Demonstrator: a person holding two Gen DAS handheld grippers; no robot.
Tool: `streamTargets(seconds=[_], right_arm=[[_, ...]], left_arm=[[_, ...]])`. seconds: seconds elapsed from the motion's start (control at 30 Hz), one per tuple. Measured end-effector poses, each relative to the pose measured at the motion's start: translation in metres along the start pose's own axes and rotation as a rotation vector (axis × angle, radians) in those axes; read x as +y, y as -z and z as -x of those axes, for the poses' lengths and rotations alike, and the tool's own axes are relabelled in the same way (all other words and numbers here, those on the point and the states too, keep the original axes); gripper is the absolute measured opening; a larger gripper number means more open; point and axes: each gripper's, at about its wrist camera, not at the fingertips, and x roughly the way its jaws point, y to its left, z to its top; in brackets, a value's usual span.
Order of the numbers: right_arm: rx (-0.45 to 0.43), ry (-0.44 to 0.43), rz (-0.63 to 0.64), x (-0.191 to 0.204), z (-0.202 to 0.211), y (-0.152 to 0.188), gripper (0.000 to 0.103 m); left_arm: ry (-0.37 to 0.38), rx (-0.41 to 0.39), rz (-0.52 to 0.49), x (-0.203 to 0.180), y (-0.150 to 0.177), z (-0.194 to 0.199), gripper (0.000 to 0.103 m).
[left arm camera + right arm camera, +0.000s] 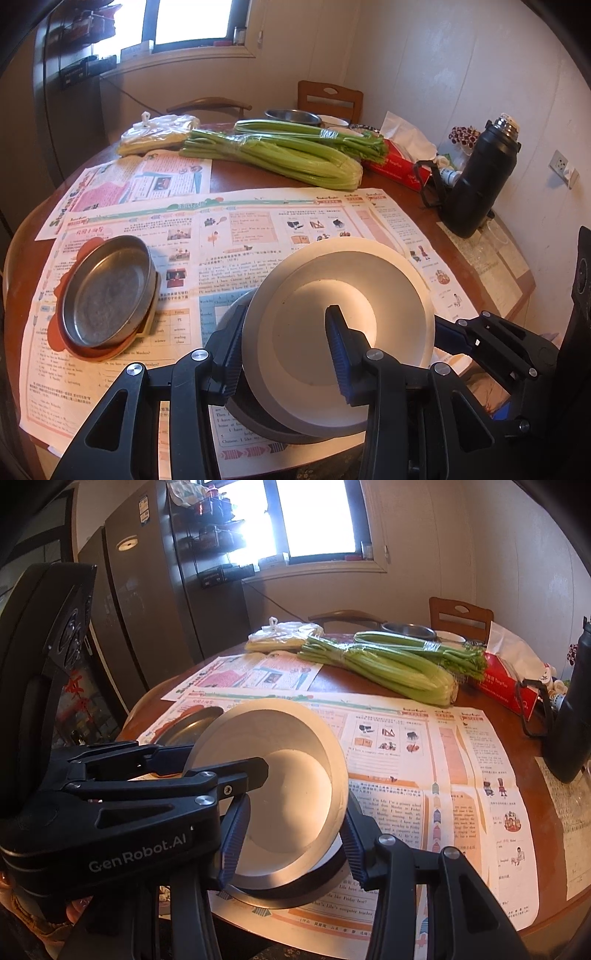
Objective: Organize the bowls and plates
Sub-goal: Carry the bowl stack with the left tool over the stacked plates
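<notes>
On the black body of the left gripper [291,771], at the lower left of the right wrist view, white letters read "GenRobot.AI". On the newspaper sheet [424,812] under the bowl, at the bottom centre of that view, some English words can be read: "computer teacher" and "Friday". In the left wrist view the same newspaper [177,321] shows a small table with "science" and "reading class". The headings are in Chinese characters, too small to read. The print on the red tissue box [506,686] is blurred.
</notes>
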Motion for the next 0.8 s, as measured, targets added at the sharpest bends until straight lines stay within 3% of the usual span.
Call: streamTargets(seconds=[0.8], right_arm=[[0.061,0.017,0.000,-0.004,-0.029,0.012,0.048]], left_arm=[[-0.019,0.042,0.011,0.005,0.010,-0.029,0.042]])
